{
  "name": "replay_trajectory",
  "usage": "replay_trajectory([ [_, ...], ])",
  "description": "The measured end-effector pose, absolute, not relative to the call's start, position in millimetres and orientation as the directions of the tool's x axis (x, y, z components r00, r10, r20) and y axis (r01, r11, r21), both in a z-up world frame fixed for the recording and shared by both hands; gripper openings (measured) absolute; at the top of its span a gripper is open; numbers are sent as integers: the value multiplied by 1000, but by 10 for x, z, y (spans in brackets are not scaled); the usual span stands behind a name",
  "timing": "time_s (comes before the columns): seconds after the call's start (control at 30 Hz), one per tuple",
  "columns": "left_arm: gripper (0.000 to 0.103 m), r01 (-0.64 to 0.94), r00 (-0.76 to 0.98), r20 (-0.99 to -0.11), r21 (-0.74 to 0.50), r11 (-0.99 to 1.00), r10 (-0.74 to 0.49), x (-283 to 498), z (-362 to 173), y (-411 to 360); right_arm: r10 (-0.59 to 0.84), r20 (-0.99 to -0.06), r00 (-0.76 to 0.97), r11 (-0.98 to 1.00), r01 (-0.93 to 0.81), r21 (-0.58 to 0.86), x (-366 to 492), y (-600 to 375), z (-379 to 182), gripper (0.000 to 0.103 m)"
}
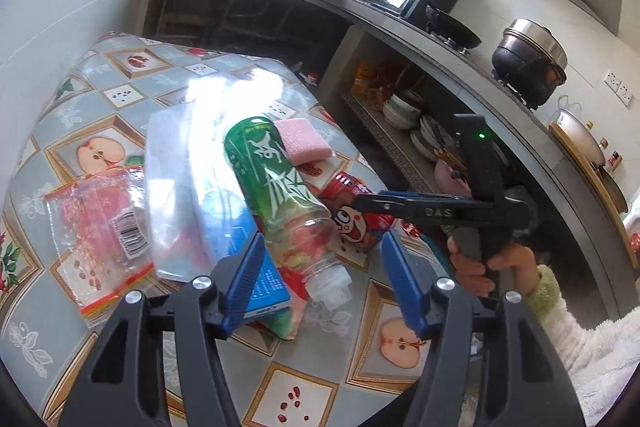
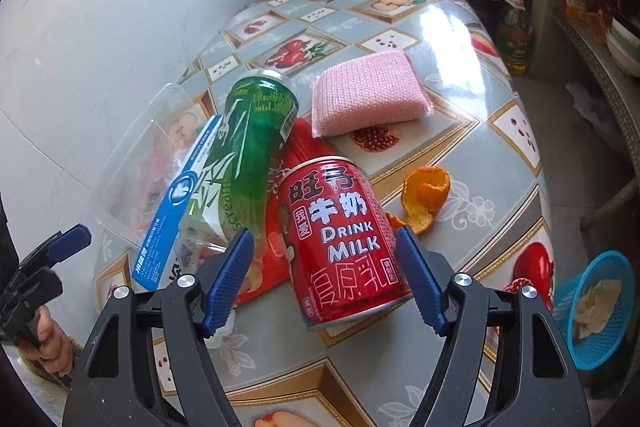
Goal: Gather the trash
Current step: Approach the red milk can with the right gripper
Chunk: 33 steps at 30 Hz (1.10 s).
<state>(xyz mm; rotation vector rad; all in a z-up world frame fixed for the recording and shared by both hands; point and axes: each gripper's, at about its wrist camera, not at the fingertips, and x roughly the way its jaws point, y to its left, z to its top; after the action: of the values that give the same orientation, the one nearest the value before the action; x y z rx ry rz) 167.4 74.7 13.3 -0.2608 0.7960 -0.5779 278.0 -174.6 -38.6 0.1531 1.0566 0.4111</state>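
A green-labelled plastic bottle lies on the table with its neck towards me. My left gripper is open and straddles the neck end; the right pad stands clear of it. A red milk can stands tilted on a red wrapper. My right gripper is open around the can, with a gap at its left pad. Beside the bottle lie a blue box and clear plastic packaging. An orange peel sits to the right of the can.
A pink sponge lies behind the can on the fruit-patterned tablecloth. A blue basket holding crumpled paper sits beyond the table's right edge. A clear red-printed bag lies at the left. Kitchen counter with pots and shelves of bowls runs behind.
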Motion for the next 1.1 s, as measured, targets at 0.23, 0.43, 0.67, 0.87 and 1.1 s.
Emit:
replay_trajectory([
  [0.23,56,429,515,-576,-468,773,-635,1778,214,542,400,-822,406,914,-235,330,2766,-1793,-400,53],
  [0.43,56,465,493,-585,-450,763,-645,2004,456,423,404,-835,375,909,-270,318,2912,-1695,-426,63],
  [0.67,56,452,462,-645,-420,787,-609,2229,582,345,435,-844,312,889,-299,348,3074,-1645,-555,63],
  [0.87,66,510,438,-715,-301,806,-544,2642,823,149,443,-846,296,888,-275,369,2951,-1734,-558,62],
  [1.1,94,710,341,-836,-72,700,-431,3357,621,-572,442,-842,309,897,-182,404,2614,-2041,-565,62],
])
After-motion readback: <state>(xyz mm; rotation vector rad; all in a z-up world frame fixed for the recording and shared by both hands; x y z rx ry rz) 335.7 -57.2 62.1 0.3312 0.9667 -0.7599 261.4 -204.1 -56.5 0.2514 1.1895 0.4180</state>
